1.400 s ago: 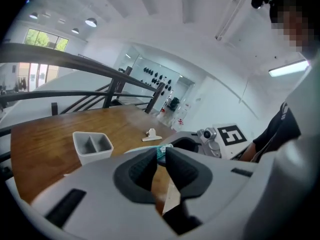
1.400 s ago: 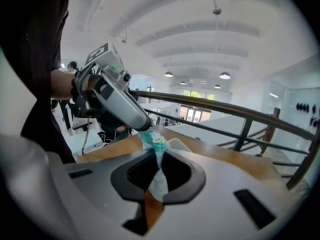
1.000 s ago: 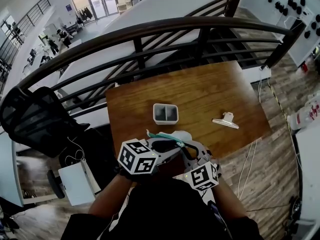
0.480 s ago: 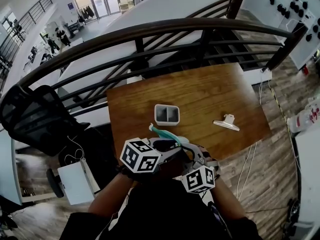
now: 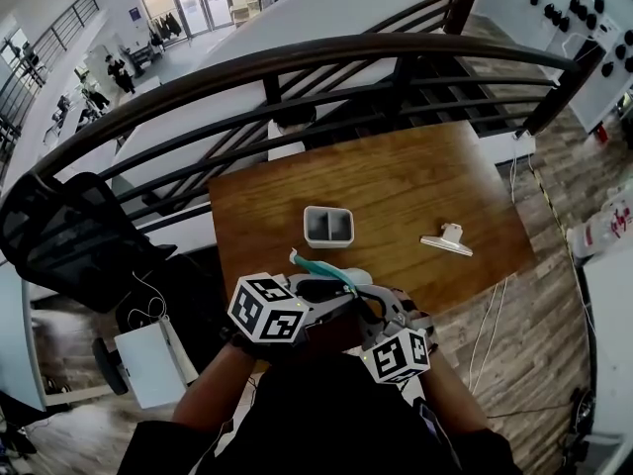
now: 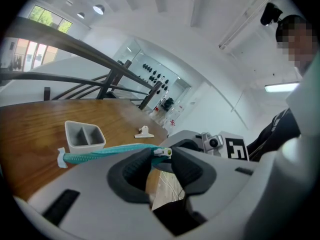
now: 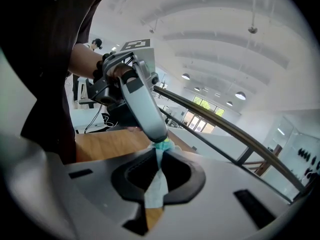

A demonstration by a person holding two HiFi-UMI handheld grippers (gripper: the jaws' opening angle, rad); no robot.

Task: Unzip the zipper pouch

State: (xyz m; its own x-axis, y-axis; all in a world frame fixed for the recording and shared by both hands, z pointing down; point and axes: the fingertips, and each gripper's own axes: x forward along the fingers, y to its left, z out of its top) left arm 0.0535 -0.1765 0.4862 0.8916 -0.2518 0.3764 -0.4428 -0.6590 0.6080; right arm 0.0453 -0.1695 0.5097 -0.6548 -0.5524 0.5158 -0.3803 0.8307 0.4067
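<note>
**Pouch held up between 2 grippers at the table's near edge**

A dark curved railing sweeps across the far side of the scene. In front of it stands a brown wooden table, and a black mesh chair sits off the table's left side.

Both grippers meet over the table's near edge, close to the person's body. The left gripper comes in from the left. Its jaws have just been closing a little, and their tips pinch the teal zipper of the zipper pouch right at the slider. The right gripper comes in from the lower right with its jaws together on the pouch's pale fabric, which hangs down through them (a strip of it shows below the pads in the right gripper view). There, 1 finger of the left gripper reaches down to the teal edge just above the right jaws.

The pouch is lifted clear of the wood between the 2 tools, and its zipper runs out to the left of the left jaws to a small white end tab.

Farther back, near the table's middle, sits a grey container with 2 compartments. A white clip lies well apart from it to the right. The slider is pale with a yellowish spot.
</note>
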